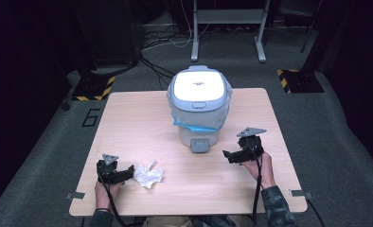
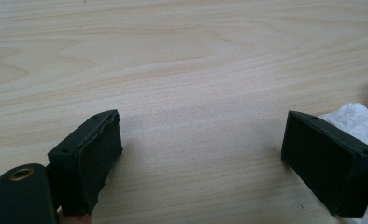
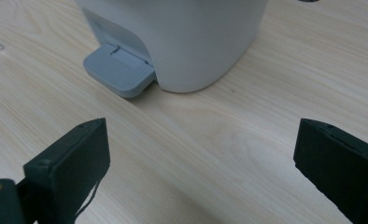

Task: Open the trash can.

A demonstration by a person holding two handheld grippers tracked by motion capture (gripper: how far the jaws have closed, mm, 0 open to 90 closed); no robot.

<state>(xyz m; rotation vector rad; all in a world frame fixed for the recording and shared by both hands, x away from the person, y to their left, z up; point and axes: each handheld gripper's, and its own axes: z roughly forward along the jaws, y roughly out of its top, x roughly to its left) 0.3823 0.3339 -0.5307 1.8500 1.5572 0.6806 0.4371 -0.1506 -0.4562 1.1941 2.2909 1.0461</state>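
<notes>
on a pale wooden table (image 1: 128, 123) in a dark room, our left gripper (image 1: 120, 174) holds its jaws spread, just beside a crumpled white tissue (image 1: 148, 175). our right gripper (image 1: 232, 154) is spread too, near the grey pedal (image 3: 119, 70) of the small white bin (image 1: 199, 106).

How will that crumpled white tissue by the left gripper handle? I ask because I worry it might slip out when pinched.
The crumpled tissue looks thin and creased, so it should squash flat between the jaws rather than slip. It seems very light, so a nudge from the open left gripper would likely slide it across the smooth table.
</notes>
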